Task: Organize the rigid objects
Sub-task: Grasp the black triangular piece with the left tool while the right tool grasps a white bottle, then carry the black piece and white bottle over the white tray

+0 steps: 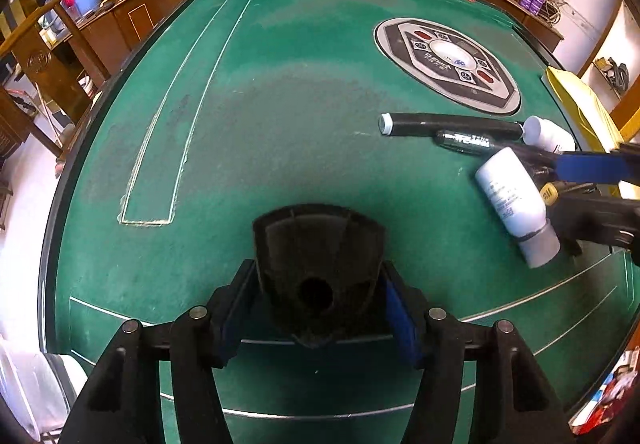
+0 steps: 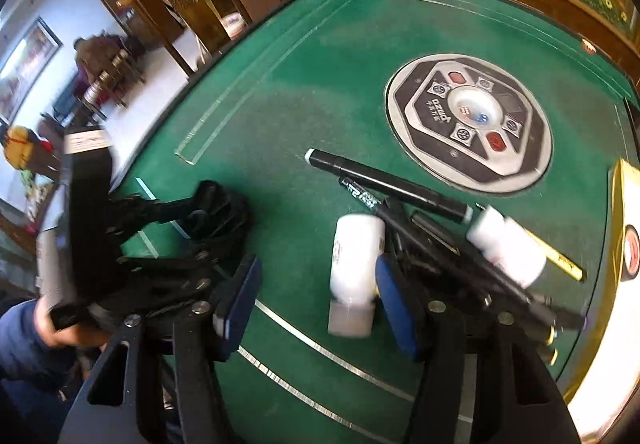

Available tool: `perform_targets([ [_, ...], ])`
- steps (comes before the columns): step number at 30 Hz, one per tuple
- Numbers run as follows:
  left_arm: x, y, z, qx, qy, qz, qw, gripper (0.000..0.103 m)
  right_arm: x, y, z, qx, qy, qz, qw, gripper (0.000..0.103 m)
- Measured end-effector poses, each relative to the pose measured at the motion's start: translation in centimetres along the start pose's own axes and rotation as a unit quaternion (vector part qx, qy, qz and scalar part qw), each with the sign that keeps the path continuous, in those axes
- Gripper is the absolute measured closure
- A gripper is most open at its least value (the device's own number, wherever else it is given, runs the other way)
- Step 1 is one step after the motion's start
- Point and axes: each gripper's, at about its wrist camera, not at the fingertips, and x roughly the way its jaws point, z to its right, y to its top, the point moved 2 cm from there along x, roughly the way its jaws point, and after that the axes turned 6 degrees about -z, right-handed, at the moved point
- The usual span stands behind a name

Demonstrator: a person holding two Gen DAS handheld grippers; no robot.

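Left gripper (image 1: 320,308) clamps black holder (image 1: 318,244) (base hidden); right gripper (image 2: 316,308) open, blurred.

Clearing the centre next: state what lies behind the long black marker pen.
Behind the long black marker pen: a strip of bare green felt, then the round grey control panel. Nothing there is covered.

A home game room, by the look of it. The green felt surface (image 1: 280,104) is an automatic mahjong table with a central control panel (image 1: 446,64), and wooden shelving (image 1: 60,32) with household clutter lines the walls.
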Motion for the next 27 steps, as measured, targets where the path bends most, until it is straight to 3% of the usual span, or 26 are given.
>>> perform_targets([
  [6,-0.1,-0.4,-0.1,0.005,0.002,0.006,1.0,0.039,3.1,0.5,0.1,-0.001,-0.056,-0.046,0.997,0.047],
  [7,-0.1,-0.4,-0.1,0.007,0.002,0.007,1.0,0.039,3.6,0.5,0.3,0.003,-0.055,-0.051,0.997,0.051],
  [9,0.0,-0.3,-0.1,0.009,0.001,0.009,0.9999,0.039,4.3,0.3,0.6,0.005,-0.063,-0.059,0.996,0.068],
  [10,0.0,-0.2,-0.1,0.01,0.001,0.012,0.9999,0.039,4.6,0.1,0.8,0.01,-0.067,-0.057,0.996,0.069],
  [18,-0.9,-0.1,-0.1,0.006,-0.009,0.034,0.9994,0.04,1.5,-1.2,0.2,0.022,-0.007,-0.005,1.0,0.07],
  [27,-3.6,1.1,2.7,0.034,0.002,0.07,0.9969,0.04,-0.7,-1.9,0.4,0.039,0.011,0.015,0.999,0.07],
])
